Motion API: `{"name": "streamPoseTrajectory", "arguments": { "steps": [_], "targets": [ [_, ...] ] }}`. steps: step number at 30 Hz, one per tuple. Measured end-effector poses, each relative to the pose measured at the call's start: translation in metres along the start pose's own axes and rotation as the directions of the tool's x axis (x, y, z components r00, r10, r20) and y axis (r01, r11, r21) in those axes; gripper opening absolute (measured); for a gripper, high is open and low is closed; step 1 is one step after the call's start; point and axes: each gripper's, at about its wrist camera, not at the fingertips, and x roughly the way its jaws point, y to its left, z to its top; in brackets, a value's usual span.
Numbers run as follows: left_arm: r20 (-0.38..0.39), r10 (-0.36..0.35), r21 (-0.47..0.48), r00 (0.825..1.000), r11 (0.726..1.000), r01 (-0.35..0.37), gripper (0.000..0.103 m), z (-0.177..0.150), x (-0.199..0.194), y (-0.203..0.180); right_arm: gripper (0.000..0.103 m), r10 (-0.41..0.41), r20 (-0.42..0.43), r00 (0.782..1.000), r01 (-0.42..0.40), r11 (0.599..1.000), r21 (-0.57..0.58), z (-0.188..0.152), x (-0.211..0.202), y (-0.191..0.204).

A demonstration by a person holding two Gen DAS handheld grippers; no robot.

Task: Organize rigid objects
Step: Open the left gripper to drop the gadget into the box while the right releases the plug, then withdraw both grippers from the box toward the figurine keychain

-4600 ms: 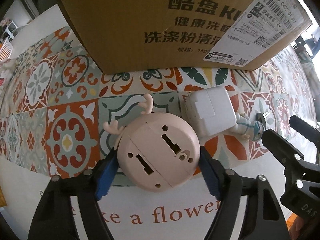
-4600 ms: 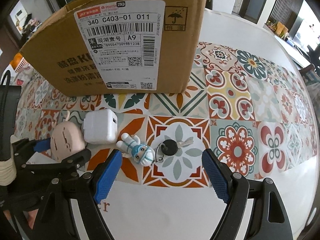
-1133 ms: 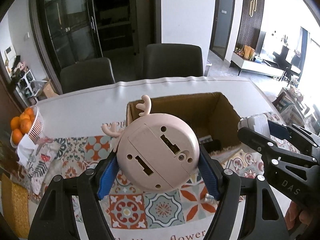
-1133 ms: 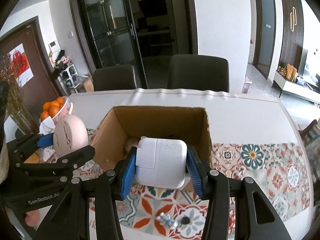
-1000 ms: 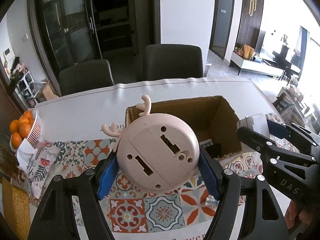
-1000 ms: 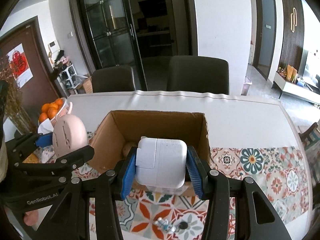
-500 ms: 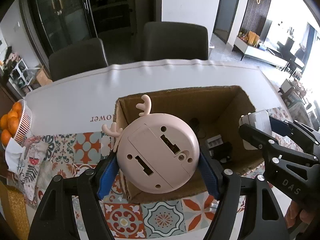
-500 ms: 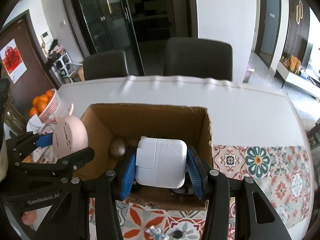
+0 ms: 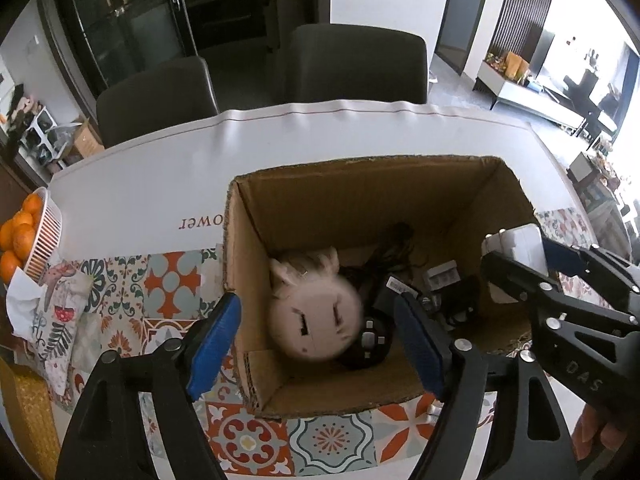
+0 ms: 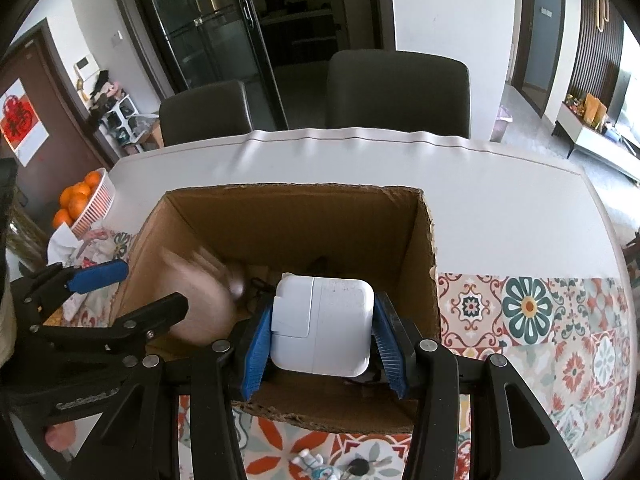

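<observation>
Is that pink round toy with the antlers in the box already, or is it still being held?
In the box. The pink antlered toy sits blurred inside the cardboard box, clear of the left gripper, whose fingers have just been opening.

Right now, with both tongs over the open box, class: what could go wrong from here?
1. The pink antlered toy, blurred and clear of the just-opened left tongs, may land hard on the dark items below.
2. Released here, the white charger in the right tongs could clip the cardboard box's near wall.
</observation>
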Motion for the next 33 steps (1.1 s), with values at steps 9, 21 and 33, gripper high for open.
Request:
{"name": "streamPoseTrajectory", "arguments": {
  "steps": [9,21,33],
  "targets": [
    [0.108,0.142,-0.052,0.984,0.989,-0.137,0.090,-0.009,-0.033,0.015,0.068,-0.030,0.022,0.999,0.030,1.000,0.005,0.001,-0.009,0.008],
    [0.160,0.115,-0.088,0.980,0.991,-0.102,0.098,-0.046,-0.064,0.012,0.075,-0.133,0.140,0.981,0.139,0.990,-0.034,-0.030,-0.064,0.023],
    [0.156,0.145,-0.095,0.977,0.987,-0.131,0.100,-0.091,-0.075,0.000,0.076,-0.128,0.113,0.985,0.135,0.989,-0.057,-0.073,-0.075,0.025]
  ]
}}
